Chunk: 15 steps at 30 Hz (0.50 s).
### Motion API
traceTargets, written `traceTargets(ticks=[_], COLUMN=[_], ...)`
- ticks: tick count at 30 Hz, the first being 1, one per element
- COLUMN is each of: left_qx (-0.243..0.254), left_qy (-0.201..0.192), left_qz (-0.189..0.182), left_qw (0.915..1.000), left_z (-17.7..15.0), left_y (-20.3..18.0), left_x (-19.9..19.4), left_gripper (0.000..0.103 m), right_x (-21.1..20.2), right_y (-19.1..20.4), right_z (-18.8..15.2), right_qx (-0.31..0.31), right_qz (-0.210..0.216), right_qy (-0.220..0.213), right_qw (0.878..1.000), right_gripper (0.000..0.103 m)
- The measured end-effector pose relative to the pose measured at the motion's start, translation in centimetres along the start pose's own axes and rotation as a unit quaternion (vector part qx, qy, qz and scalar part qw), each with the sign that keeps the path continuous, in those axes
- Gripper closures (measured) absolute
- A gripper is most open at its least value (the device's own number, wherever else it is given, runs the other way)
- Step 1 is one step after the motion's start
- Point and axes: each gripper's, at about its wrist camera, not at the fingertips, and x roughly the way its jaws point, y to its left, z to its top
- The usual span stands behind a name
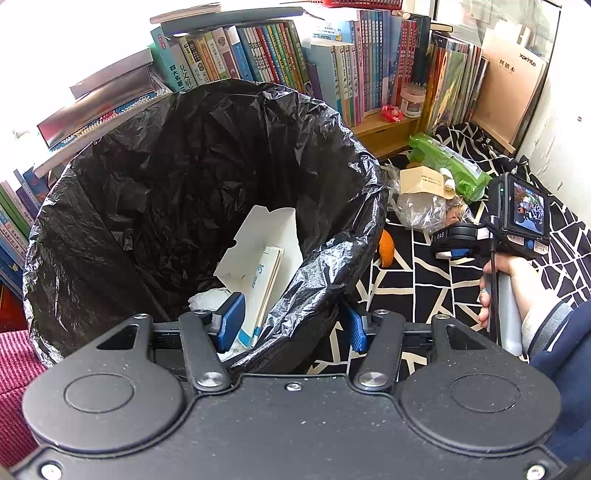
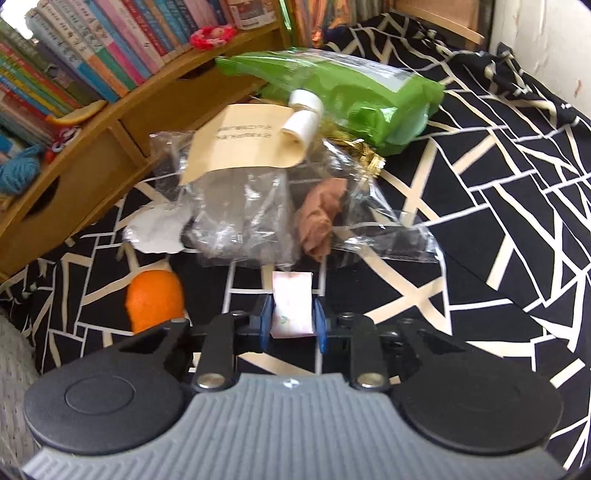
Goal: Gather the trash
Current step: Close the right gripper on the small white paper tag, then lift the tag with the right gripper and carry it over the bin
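Leftmost, a round bin lined with a crinkled black plastic bag [image 1: 207, 177] is seen through the left wrist camera, its rim filling most of that view. A folded white cardboard box [image 1: 258, 243] and crumpled white paper [image 1: 207, 299] lie at its bottom, and much dark room is left above them. The left gripper [image 1: 291, 321] is set astride the near rim, one blue pad inside the bag and the other outside; the jaws are partly apart, and whether the liner's edge is pinched cannot be told. A row of upright books [image 1: 280, 55] is packed close behind the bin.

Rightward, a black cloth with cream crack lines [image 2: 480, 221] is spread out, bounded at the back by a pale wooden shelf [image 2: 122, 122]. A piece of orange peel [image 2: 155, 299] lies just beside the bin's outer wall. Beyond it the litter is heaped together: a clear crumpled plastic bag [image 2: 243, 218], a tan paper label [image 2: 240, 147], a brown scrap [image 2: 321, 218] and a green plastic packet [image 2: 354, 96]. Nearest of all, a small pinkish-white paper slip [image 2: 291, 306] is clamped between the blue pads of the right gripper [image 2: 291, 321], whose jaws are closed on its two side edges. Open patterned cloth is left to the right of the heap, unobstructed up to the white wall [image 2: 546, 33].
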Motion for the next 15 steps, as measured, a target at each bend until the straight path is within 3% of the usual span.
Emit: traceTargets(ticks=[15], left_qx=[0.005], left_qy=[-0.002], left_qz=[0.002], left_qw=[1.0], left_z=[-0.1], left_y=[-0.2], left_x=[0.0], left_gripper=[0.049], right_x=[-3.1], right_y=[2.7], right_z=[0.7], right_qx=[-0.018], right_qz=[0.041], right_qy=[-0.028], right_qw=[0.999], right_gripper=[0.074])
